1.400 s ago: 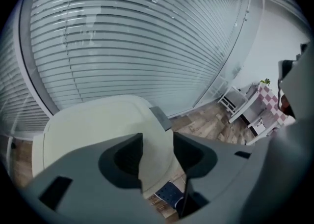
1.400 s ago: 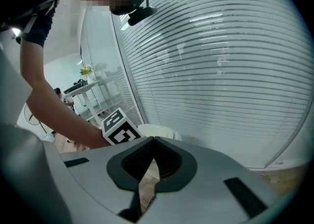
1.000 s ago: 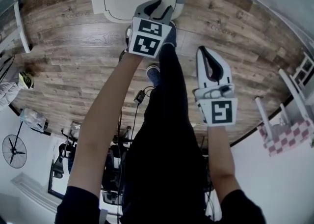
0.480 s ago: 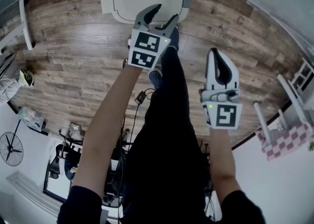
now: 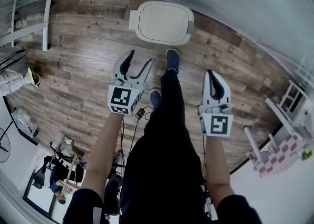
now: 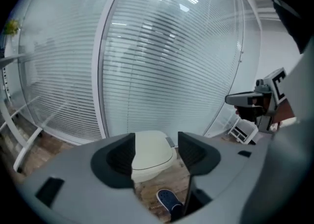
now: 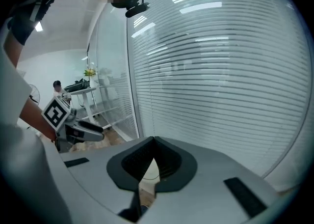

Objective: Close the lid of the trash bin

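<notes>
Smooth cream plastic with a soft satin sheen on the trash bin lid (image 5: 162,21), duller grey plastic at one edge. Brown wood-look planks across the floor (image 5: 83,70), grain and knots plain to see, low sheen only. Dark blue, smooth, rubbery-looking matt on the shoe (image 5: 172,60). Dark matt cloth for the trousers (image 5: 167,139). Glossy glass wall (image 6: 171,61) with fine frosted horizontal stripes and bright reflections of lights; smooth white coated finish on its frame post (image 6: 100,70), material underneath unclear. Matt pale grey plastic shell on the right gripper (image 7: 153,142), black ribbed pads (image 7: 169,161) inside. Pink-and-white checked cloth (image 5: 277,153), soft and matt.
</notes>
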`<state>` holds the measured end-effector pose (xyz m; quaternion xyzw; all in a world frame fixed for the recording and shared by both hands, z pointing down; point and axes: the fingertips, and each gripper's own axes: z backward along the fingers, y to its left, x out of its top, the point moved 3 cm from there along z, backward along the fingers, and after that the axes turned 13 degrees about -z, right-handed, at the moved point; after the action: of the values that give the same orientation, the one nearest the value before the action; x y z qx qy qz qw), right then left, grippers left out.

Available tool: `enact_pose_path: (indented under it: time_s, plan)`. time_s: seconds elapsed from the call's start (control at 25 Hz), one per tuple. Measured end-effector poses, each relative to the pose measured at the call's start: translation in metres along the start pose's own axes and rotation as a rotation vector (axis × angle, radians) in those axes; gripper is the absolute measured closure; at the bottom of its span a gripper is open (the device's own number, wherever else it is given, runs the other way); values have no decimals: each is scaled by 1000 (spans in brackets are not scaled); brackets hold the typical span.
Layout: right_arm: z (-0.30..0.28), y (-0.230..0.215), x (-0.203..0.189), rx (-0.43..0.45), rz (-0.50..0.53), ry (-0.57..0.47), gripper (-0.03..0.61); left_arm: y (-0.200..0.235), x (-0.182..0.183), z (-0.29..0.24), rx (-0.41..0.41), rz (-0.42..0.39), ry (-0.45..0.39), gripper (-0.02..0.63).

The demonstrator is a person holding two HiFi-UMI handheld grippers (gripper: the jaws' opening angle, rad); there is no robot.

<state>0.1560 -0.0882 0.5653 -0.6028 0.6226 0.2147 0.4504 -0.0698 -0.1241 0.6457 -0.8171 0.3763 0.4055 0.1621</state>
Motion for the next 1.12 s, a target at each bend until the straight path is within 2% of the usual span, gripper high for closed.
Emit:
enact_pose_path:
  time_s: [0.32, 0.48, 0.72, 0.96, 1.12]
  plan:
    - [65, 25, 41, 14, 80, -40, 574, -21, 70, 129, 137, 26, -173, 359]
    - [103, 46, 71, -1, 165, -104, 574, -35, 102, 184, 175, 16, -250, 359]
    - [160, 77, 101, 36, 179, -178, 574, -51, 139, 261, 217, -21, -369, 359]
    - [188, 112, 100, 78, 204, -164, 574, -48, 144, 323, 276, -52, -408, 360]
    - [234, 137, 86, 84, 211, -172, 575, -65, 145, 378, 299, -21, -479, 359]
